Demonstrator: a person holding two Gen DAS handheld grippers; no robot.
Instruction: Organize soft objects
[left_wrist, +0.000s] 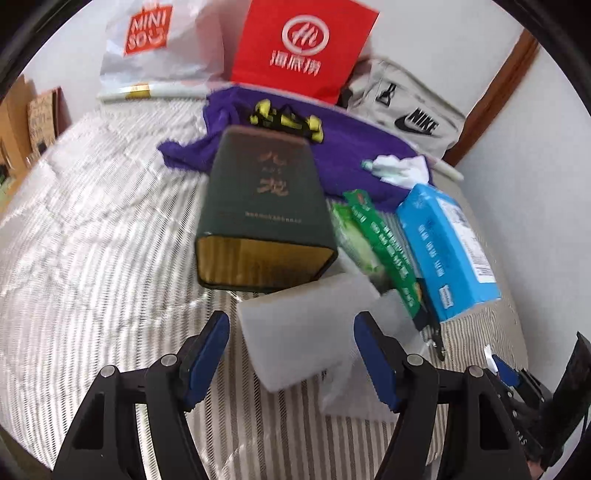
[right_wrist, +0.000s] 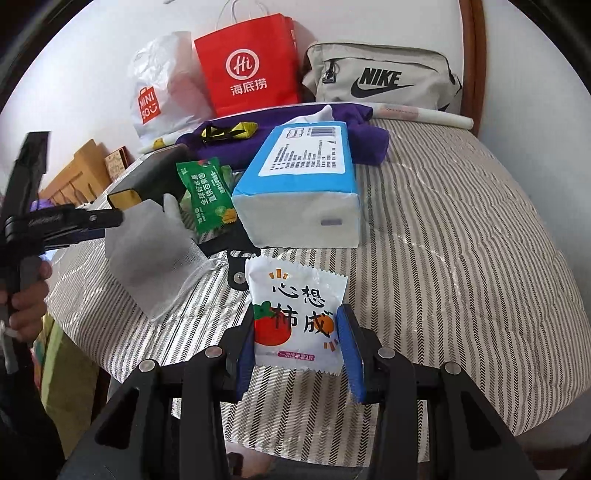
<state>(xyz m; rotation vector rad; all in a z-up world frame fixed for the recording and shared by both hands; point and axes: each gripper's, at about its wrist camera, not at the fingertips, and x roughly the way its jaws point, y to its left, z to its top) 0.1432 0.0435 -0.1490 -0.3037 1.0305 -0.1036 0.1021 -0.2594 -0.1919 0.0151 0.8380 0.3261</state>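
My left gripper (left_wrist: 291, 325) is open, its blue pads either side of a white soft block (left_wrist: 310, 325) in a clear wrapper on the striped bed; the pads do not touch it. The block also shows in the right wrist view (right_wrist: 147, 251), with the left gripper (right_wrist: 107, 221) beside it. My right gripper (right_wrist: 299, 328) is shut on a white snack packet (right_wrist: 295, 314) with a red persimmon print, held just above the bed. A blue tissue pack (right_wrist: 299, 184) (left_wrist: 447, 247) and a green packet (right_wrist: 207, 192) (left_wrist: 384, 251) lie behind.
A dark green box (left_wrist: 266, 206) lies beside the block. A purple cloth (left_wrist: 354, 147) with a yellow-black strap (left_wrist: 288, 120) lies behind. A red paper bag (right_wrist: 247, 62), a Miniso bag (right_wrist: 162, 88) and a Nike pouch (right_wrist: 384, 77) lean on the wall.
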